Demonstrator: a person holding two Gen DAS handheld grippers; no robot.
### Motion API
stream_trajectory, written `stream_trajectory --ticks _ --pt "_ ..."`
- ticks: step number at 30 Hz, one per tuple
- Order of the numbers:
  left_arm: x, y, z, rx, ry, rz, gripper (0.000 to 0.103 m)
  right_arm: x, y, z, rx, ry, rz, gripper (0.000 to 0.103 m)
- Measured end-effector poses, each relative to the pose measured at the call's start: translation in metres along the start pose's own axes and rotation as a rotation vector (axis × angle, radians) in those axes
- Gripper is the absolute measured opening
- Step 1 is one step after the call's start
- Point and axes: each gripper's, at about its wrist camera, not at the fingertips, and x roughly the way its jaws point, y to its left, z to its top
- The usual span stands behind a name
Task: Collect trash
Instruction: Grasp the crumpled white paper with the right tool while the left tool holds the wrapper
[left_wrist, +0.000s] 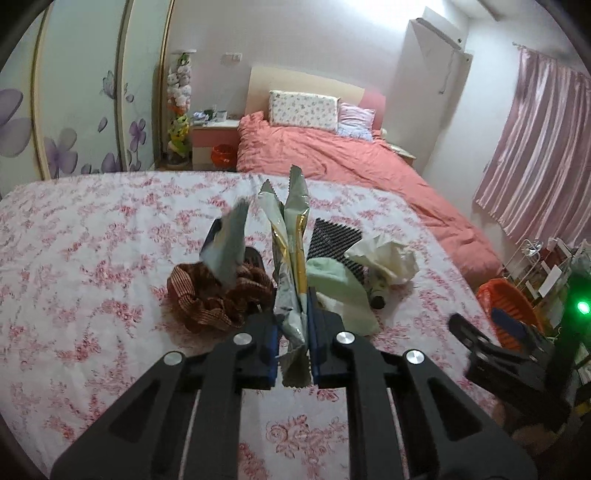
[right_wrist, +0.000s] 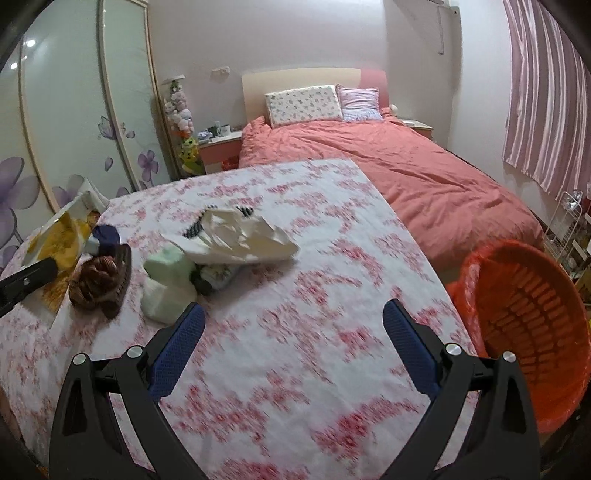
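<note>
Held thing: a crinkled silver-and-gold foil snack wrapper stands upright between the blue pads of the left gripper, its long axis running toward 12 o'clock from the jaws
Left jaws: narrow, clamped on the wrapper's lower part
Right jaws: spread wide with nothing between them; the right gripper hangs over bare cloth
Key relation: the orange slatted plastic waste basket sits off the table edge at about 3 o'clock of the right gripper, and at 3 o'clock, well apart, from the left one; judged, the wrapper must travel rightward across the table to reach it
Nearer arm to basket: the right, though it carries nothing
Remaining trash: a crumpled white tissue at 11 o'clock of the right gripper, just beside a pale green soft packet
Other items: a brown ribbed fabric scrunchie, touching the cloth at 10 o'clock of the left jaws
Surface: a table under a white cloth with pink floral print
Room: a bedroom with a coral-covered bed at 12 o'clock, pink curtains at 2 o'clock
</note>
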Motion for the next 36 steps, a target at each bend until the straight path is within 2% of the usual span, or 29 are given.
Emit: stream_trajectory --ticks 4,10,15,19,22,24,27,30,36 --pt "-0.016 0.000 0.006 0.019 -0.030 0.001 0.014 0.005 0.011 0.012 -0.013 -0.022 0.007 0.096" --pt "-0.028 0.017 0.014 0.000 -0.054 0.052 0.014 0.023 0.024 0.035 -0.010 -0.036 0.035 0.096" --pt "-0.033 0.038 0.019 -0.025 -0.063 0.105 0.014 0.046 0.032 0.048 0.020 -0.016 0.048 0.096" --pt "-0.031 0.051 0.020 -0.045 -0.055 0.138 0.014 0.067 0.041 0.051 0.003 0.020 0.018 0.094" --pt "-0.029 0.058 0.020 -0.053 -0.046 0.156 0.014 0.080 0.048 0.047 -0.050 0.056 -0.001 0.070" --pt "-0.028 0.059 0.019 -0.058 -0.041 0.161 0.014 0.085 0.048 0.044 -0.068 0.085 0.009 0.043" --pt "-0.028 0.058 0.018 -0.057 -0.039 0.161 0.014 0.084 0.041 0.041 -0.047 0.096 0.029 0.025" --pt "-0.028 0.054 0.018 -0.054 -0.040 0.155 0.014 0.076 0.031 0.042 -0.014 0.091 0.046 0.013" --pt "-0.033 0.039 0.018 -0.037 -0.048 0.134 0.014 0.053 0.018 0.045 0.013 0.047 0.073 0.005"
